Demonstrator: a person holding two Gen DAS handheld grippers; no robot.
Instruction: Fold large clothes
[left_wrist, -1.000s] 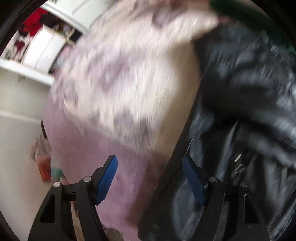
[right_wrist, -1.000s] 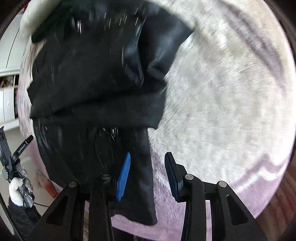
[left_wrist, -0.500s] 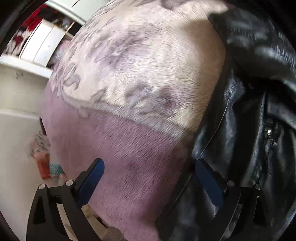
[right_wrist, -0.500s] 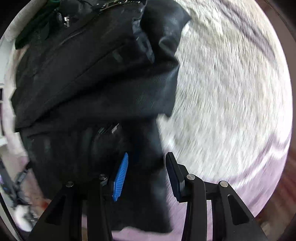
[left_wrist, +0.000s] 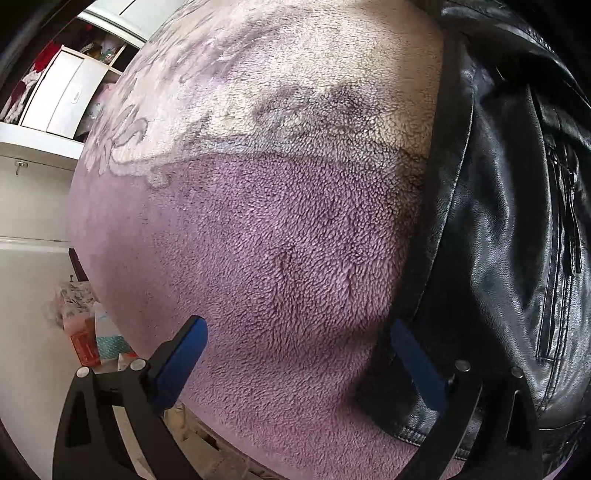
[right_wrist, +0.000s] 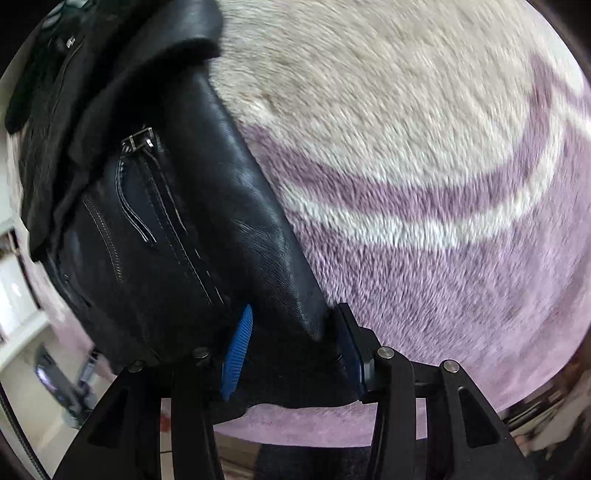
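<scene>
Black leather jacket (right_wrist: 192, 236), glossy and fine-grained, lies partly folded on a plush blanket (left_wrist: 280, 258); silver zip teeth, a metal puller and pale stitching show on its front, lining edge turned out along the hem. No readable writing anywhere. Right gripper (right_wrist: 291, 347), jaws partway closed, has a fold of the jacket's lower edge between its blue pads, which touch the leather. Left gripper (left_wrist: 295, 362) jaws have just been opening, now wide, nothing between them, over mauve fleece beside the jacket's edge. Blanket pile is cream with mauve scrollwork; white shelving (left_wrist: 55, 99) behind
</scene>
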